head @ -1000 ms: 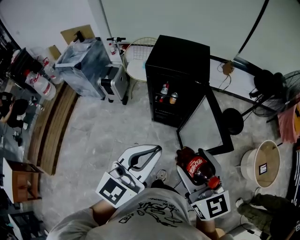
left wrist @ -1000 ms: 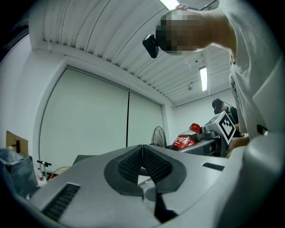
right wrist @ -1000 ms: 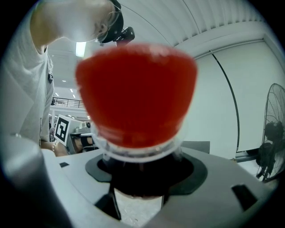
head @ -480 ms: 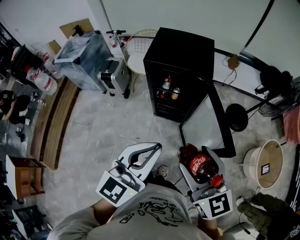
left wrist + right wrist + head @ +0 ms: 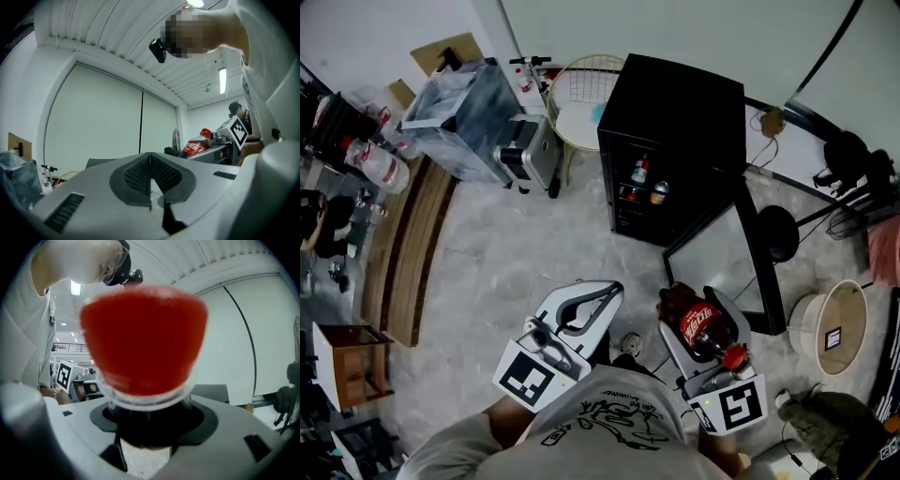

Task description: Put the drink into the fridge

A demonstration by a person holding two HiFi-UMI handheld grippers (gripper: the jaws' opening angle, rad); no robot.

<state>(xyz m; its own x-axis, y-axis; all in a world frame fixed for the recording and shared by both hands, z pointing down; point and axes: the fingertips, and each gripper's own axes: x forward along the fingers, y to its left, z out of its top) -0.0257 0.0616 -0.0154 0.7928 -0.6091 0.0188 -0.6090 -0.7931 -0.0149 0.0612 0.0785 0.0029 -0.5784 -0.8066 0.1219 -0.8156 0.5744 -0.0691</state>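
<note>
A cola bottle (image 5: 705, 333) with a red cap (image 5: 143, 341) lies lengthwise in the right gripper (image 5: 686, 314), whose wide-set jaws clamp its dark body. Its red label (image 5: 696, 322) carries white lettering (too small to read from the head view). At 9 o'clock of it, the left gripper (image 5: 598, 302) is clenched on nothing, its ribbed pads (image 5: 139, 174) meeting. Each gripper bears a cube (image 5: 528, 382) with black-and-white square markers. An open stretch of pale marbled floor (image 5: 516, 253) runs toward 12 o'clock, up to the black fridge (image 5: 675, 103). The fridge's glass door (image 5: 722, 258) hangs open at 1 o'clock, its lower edge near the bottle. Two small drinks (image 5: 640, 172) stand on a shelf inside. A round tub (image 5: 825, 328) sits at 3 o'clock.
</note>
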